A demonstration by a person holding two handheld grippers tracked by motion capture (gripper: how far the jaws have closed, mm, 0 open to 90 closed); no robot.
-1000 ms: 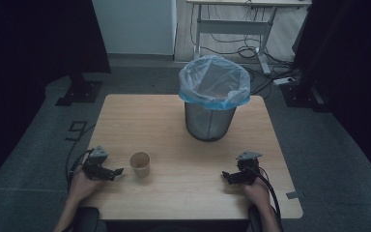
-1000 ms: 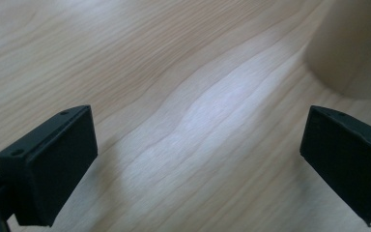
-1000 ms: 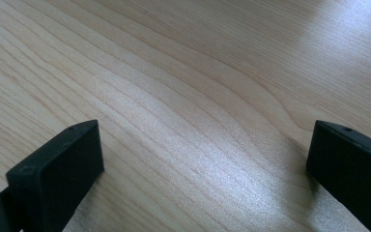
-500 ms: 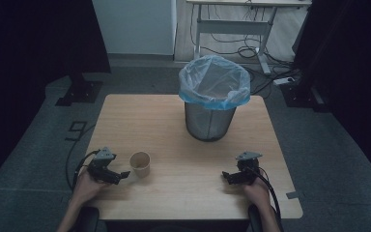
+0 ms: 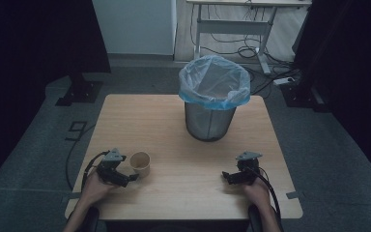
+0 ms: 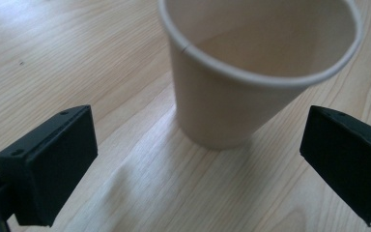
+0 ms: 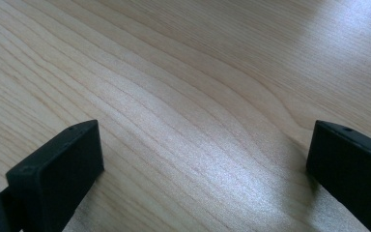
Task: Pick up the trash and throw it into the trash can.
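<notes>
High view: I've got one paper cup (image 5: 140,164) upright on the table (image 5: 174,121), near the front-left edge. Left gripper (image 5: 125,178) sits just beside it on the near-left side, aimed at it. Right gripper (image 5: 227,177) is parked on bare wood at front right, well apart from the cup. One mesh bin (image 5: 209,120) with one blue liner bag (image 5: 214,82) stands at the back, centre-right. I can't see anything in the bin from here.

Left gripper view: jaws spread wide, cup (image 6: 251,67) between and ahead of them, not touched on either side. Cup looks empty, standing on its base.

Right gripper view: jaws wide apart, nothing between them, just table grain (image 7: 183,96).

Status, my read: the job looks like cup into bin. Approach is mostly done; grasp not yet made, so close, lift, carry and drop are all left.

Count: 1 cup, 1 bin, 1 liner, 2 grippers.
</notes>
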